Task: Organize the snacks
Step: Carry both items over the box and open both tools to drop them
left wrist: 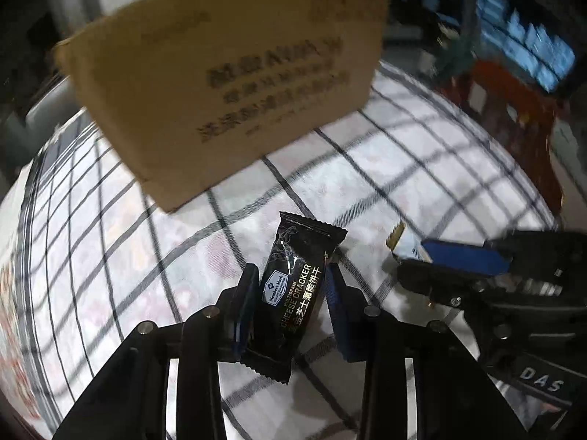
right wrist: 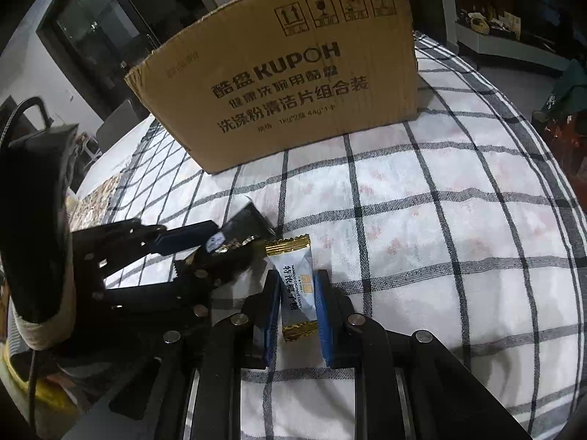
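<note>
My left gripper (left wrist: 291, 275) is shut on a black cheese cracker packet (left wrist: 293, 293) and holds it above the checked tablecloth (left wrist: 422, 168). My right gripper (right wrist: 295, 282) is shut on a white and gold coconut candy packet (right wrist: 295, 286). The two grippers are side by side: the right one (left wrist: 458, 260) shows at the right of the left wrist view with the candy's end (left wrist: 405, 244) poking out, and the left one (right wrist: 183, 242) with the black packet (right wrist: 245, 225) shows at the left of the right wrist view. A brown cardboard box (right wrist: 293, 84) stands ahead of both.
The box (left wrist: 234, 84) sits on the far part of the cloth-covered table. A dark chair (right wrist: 117, 124) and a dark glass door (right wrist: 106, 36) lie beyond the table's left edge. Red and dark clutter (left wrist: 513, 110) lies past the right edge.
</note>
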The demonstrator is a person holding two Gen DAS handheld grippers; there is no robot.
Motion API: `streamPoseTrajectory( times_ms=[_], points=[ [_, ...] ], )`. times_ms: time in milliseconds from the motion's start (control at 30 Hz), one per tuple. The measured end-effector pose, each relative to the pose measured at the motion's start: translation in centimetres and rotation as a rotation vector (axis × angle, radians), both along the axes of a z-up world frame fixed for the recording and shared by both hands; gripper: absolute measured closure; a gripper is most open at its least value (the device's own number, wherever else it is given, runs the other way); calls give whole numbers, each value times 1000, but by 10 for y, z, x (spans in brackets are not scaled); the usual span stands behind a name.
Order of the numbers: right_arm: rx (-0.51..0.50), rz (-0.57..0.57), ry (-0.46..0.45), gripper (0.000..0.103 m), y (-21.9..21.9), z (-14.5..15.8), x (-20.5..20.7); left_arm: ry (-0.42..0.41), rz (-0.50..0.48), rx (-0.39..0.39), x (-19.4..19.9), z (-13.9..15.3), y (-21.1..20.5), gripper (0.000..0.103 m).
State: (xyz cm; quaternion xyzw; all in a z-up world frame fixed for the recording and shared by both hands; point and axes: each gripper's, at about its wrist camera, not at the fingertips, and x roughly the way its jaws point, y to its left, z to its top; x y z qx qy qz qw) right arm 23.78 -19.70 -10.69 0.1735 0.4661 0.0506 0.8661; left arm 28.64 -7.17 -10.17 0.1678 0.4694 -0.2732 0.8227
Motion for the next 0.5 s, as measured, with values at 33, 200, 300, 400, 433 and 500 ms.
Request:
streamPoseTrajectory(
  times_ms=[33,200,300,400,433,500],
  points=[
    [1,-2,-5,83,-1,2,-1,-3,29,-18,-2,4,4,67],
    [4,9,-47,83,-2,15,-7,-50,115,-79,-19,27,15,67],
    [-20,19,-85,83,-3,27,-10,-70,149,-133,-25,43,21,67],
    [-52,28,-119,83,-3,38,-11,-105,172,-167,-29,60,26,67],
    [-58,31,-132,83,-3,42,-12,-113,178,-174,-29,64,26,67],
    [-71,36,-155,83,-4,51,-11,-141,187,-182,-30,73,26,67]
  ],
)
